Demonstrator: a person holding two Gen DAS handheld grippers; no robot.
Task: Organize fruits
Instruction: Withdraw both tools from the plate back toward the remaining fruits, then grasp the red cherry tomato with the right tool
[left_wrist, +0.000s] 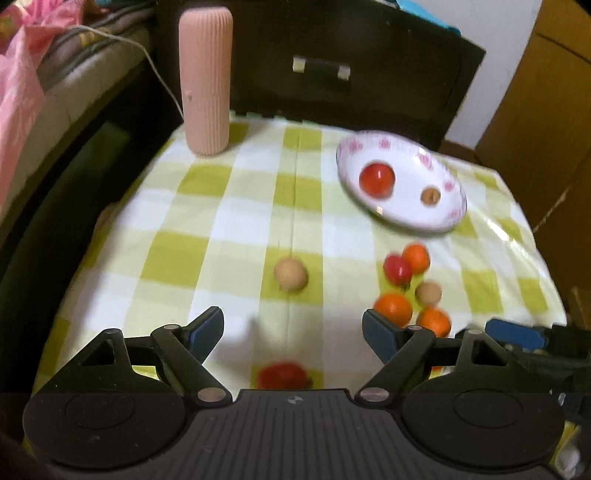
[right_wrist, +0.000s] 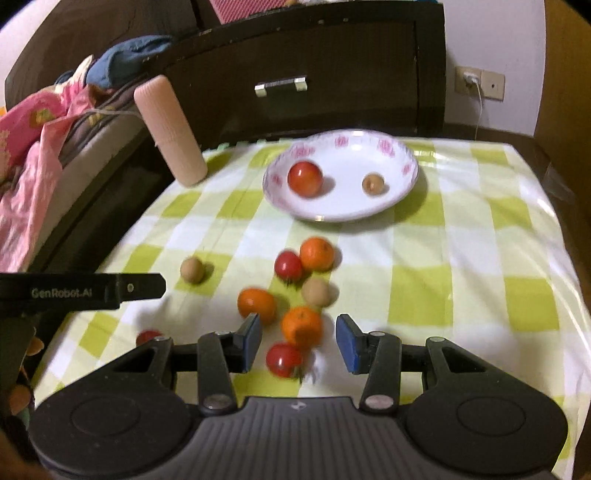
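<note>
A table under a green-and-white checked cloth (right_wrist: 461, 258) fills both wrist views. The left gripper (left_wrist: 293, 328) hangs over it with jaws spread wide and nothing between them. Straight ahead of its fingers lies one tan fruit (left_wrist: 290, 274), alone on open cloth; a red fruit (left_wrist: 282, 374) sits close under the gripper body.

The right gripper (right_wrist: 299, 341) has its jaws partly apart, gripping nothing. An orange (right_wrist: 302, 326) and a red tomato (right_wrist: 283, 359) lie in the gap between its blue pads, neither touched (blur makes the margins hard to judge). Just ahead cluster another orange (right_wrist: 256, 304), a tan fruit (right_wrist: 316, 291), a red fruit (right_wrist: 288, 265) and a third orange (right_wrist: 316, 253). The fruits are round, with no long axis.

Farther ahead stands a white plate (right_wrist: 399, 158) with pink flowers, holding a red fruit (right_wrist: 304, 178) and a small tan one (right_wrist: 372, 184). To the right gripper's right the cloth is bare up to the table edge. A pink ribbed cylinder (right_wrist: 171, 133) stands at the far left corner.
</note>
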